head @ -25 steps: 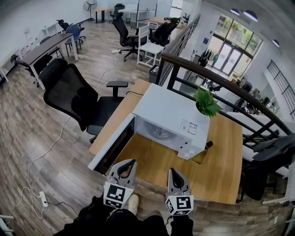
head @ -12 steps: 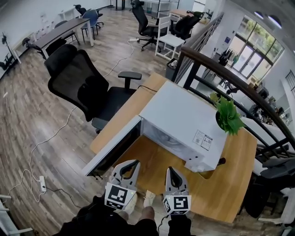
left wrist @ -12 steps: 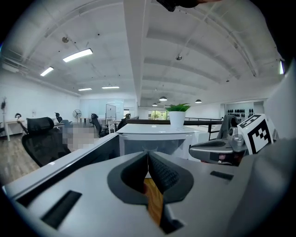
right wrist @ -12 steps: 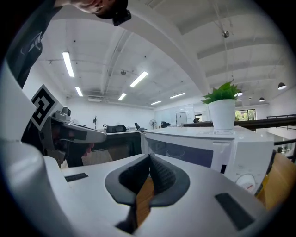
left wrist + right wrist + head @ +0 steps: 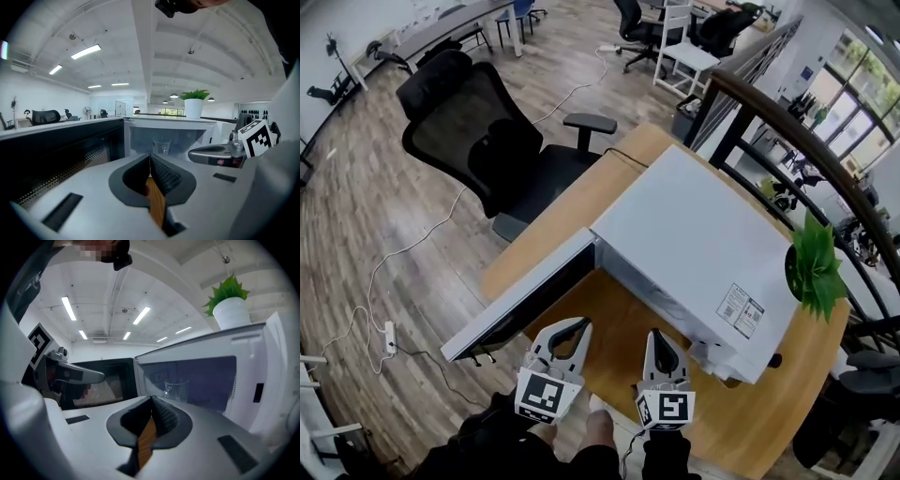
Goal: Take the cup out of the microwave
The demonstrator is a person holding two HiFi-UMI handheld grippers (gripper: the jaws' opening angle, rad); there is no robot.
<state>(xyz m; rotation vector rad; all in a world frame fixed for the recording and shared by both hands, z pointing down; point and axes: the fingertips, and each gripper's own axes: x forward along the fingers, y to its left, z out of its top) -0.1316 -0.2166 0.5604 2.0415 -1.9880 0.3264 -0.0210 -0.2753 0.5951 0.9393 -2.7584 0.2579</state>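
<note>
A white microwave (image 5: 694, 234) stands on a wooden table (image 5: 581, 202), its door (image 5: 520, 295) swung wide open to the left. Inside its cavity stands a clear glass cup (image 5: 161, 146), also seen in the right gripper view (image 5: 176, 389). My left gripper (image 5: 572, 328) and right gripper (image 5: 659, 337) hover side by side in front of the opening, short of the cup. Both point into the cavity. The left gripper (image 5: 150, 155) has its jaws shut with nothing between them. So has the right gripper (image 5: 151, 399).
A potted green plant (image 5: 814, 267) sits on the microwave's far right corner. A black office chair (image 5: 478, 141) stands left of the table, and a dark railing (image 5: 787, 122) runs behind it. A cable and power strip (image 5: 389, 333) lie on the wood floor.
Both grippers have come down and forward toward the open microwave, which now fills more of the head view. Their jaws stayed shut.
</note>
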